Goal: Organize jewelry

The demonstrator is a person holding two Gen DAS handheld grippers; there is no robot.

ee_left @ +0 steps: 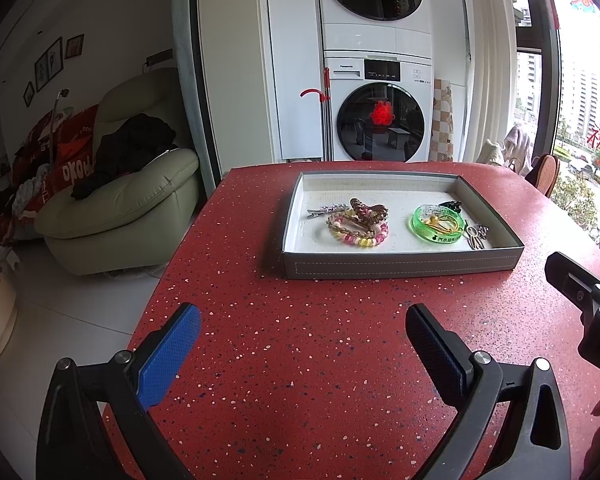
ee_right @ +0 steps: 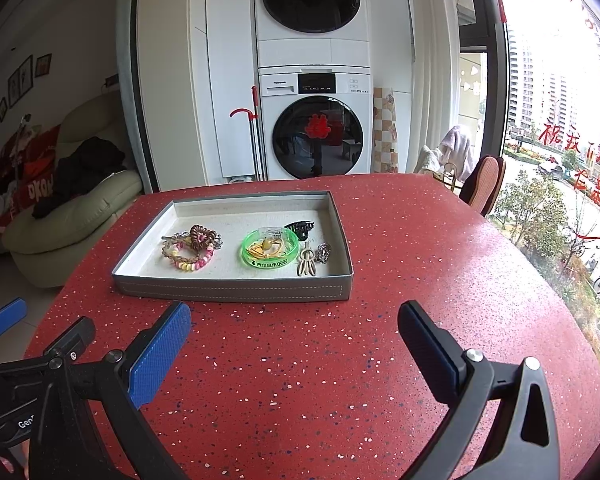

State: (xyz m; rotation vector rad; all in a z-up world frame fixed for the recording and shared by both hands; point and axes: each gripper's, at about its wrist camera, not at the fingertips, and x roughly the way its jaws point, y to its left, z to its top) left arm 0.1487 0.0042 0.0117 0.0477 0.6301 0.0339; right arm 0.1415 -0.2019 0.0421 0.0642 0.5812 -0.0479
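Sorting: judged nearly done; jewelry was gathered in tray, frame centre.
Left gripper: held apart, empty.
Right gripper: held apart, empty.
Table: nothing seen left outside.

Daylight poured in from the window on the right and blew it out to white glare. The room's left side was dimmer. Fisheye distortion bent the edges, with dark vignetted corners.
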